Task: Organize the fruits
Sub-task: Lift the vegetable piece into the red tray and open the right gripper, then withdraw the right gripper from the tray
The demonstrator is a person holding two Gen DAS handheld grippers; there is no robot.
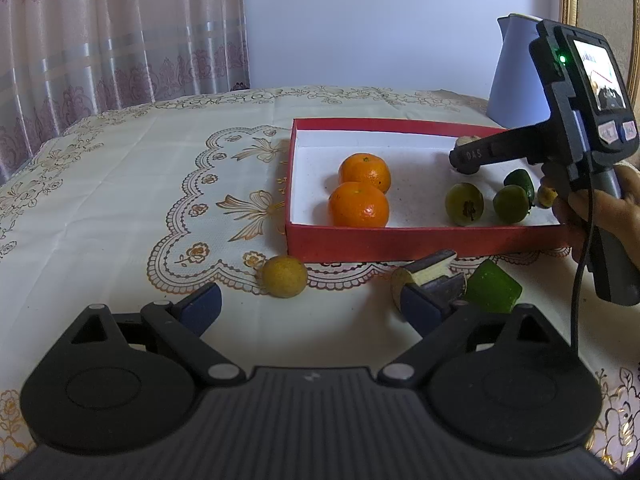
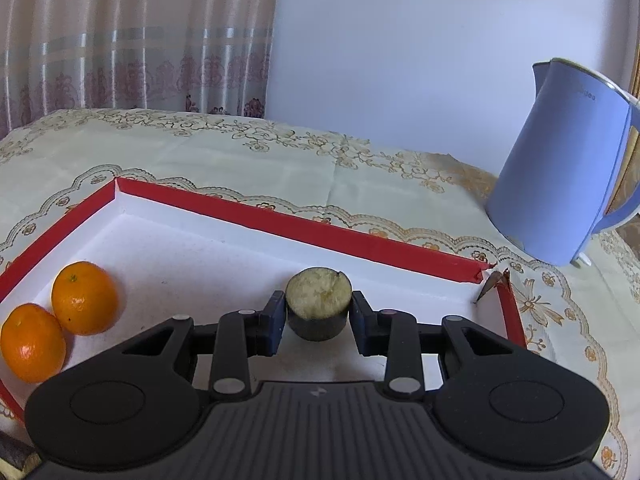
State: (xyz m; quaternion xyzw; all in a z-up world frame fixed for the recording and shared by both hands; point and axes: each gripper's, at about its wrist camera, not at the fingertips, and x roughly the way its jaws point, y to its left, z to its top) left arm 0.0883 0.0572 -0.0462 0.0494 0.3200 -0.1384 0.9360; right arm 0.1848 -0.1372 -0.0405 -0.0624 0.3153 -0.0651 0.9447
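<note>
Right gripper (image 2: 318, 322) jaws clamped on cut fruit piece (image 2: 318, 304) over red tray (image 2: 360, 246): placement step. Next: lower, release. Left gripper (image 1: 312, 304) jaws open, empty.

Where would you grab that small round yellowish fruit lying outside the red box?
Grip the small round yellowish fruit across its widest middle, coming from above and the near side. It sits free on the tablecloth; the red box wall stands close behind.

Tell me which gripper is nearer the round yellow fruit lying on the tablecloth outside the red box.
Left. The left gripper sits open just behind the round yellow fruit; the right gripper is over the red box, holding a cut piece.
</note>
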